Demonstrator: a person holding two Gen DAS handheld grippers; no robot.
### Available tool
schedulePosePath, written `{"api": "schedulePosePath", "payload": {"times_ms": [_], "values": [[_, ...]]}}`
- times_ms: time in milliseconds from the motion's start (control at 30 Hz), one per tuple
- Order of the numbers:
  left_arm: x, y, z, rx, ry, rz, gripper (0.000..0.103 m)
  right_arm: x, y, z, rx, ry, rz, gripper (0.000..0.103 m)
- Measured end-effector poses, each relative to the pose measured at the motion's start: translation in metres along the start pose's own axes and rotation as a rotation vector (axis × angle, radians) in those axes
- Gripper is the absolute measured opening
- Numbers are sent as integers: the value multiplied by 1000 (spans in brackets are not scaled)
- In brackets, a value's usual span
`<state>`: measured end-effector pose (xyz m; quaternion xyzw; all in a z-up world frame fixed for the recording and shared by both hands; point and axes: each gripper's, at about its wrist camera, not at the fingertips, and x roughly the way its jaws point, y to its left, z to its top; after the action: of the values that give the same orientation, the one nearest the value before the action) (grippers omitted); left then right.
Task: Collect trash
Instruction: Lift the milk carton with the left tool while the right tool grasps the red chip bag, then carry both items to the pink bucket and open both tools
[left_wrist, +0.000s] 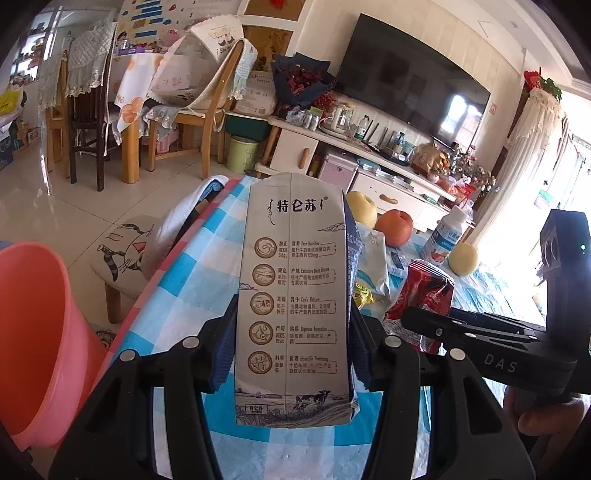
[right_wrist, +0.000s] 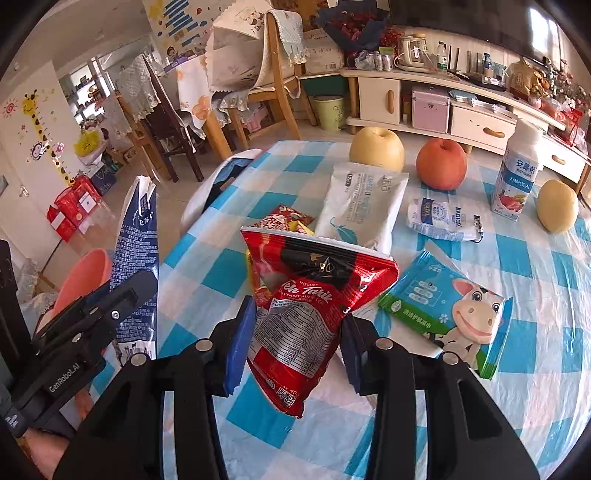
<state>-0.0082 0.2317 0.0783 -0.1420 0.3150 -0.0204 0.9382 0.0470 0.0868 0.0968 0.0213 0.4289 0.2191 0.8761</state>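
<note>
Left claw (left_wrist: 291, 354): closed on the milk carton (left_wrist: 293, 302), its pads pressing the carton's 2 narrow sides near the lower half; the carton is held off the surface.
Carton axis: the long axis runs straight out along the claw's fingers, top end away from the camera and tilted up.
Right claw (right_wrist: 293, 343): closed part way on the red milk-tea sachet (right_wrist: 314, 306); the left pad presses the sachet's edge, the right pad sits at its other edge, and the crumpled packet hangs between them clear of the surface.
Sachet axis: long axis also points forward along the fingers, torn mouth farthest from the camera.
Bin (left_wrist: 40, 343): the pink bucket stands off the left edge of the surface (left_wrist: 192, 280), lower than the cloth, its open mouth facing up and toward the left claw.
Key relation: the bucket lies left of both claws; the left claw is just beside its rim, while the right claw is farther, with the left claw and carton between it and the bucket in the right wrist view.
Judged next move: the carton should probably go first, swung left over the rim and released; the right hand would then need to cross the same gap.
Left on the surface: a white pouch (right_wrist: 364, 201), a green wipes packet (right_wrist: 443, 314), a small crumpled wrapper (right_wrist: 439, 218), 1 bottle (right_wrist: 517, 173) and fruit.
</note>
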Motion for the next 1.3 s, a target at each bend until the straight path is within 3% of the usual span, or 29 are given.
{"api": "schedulePosePath", "payload": {"times_ms": [200,400,633,867,1200,1300], "values": [[-22,18,2,-62,-63,76,54,-17,27,-2,6,-26,63,44],[-52,56,5,-213,-159,164,54,-32,66,2,-28,-72,103,44],[-86,123,2,-435,-241,361,54,-28,131,8,-93,-73,179,44],[-100,187,-5,-638,-230,467,54,-6,209,20,-192,-55,248,44],[-103,242,-21,-796,-161,519,57,42,276,26,-231,1,293,49],[-103,241,-18,-771,-166,548,73,55,273,24,-194,14,292,69]]}}
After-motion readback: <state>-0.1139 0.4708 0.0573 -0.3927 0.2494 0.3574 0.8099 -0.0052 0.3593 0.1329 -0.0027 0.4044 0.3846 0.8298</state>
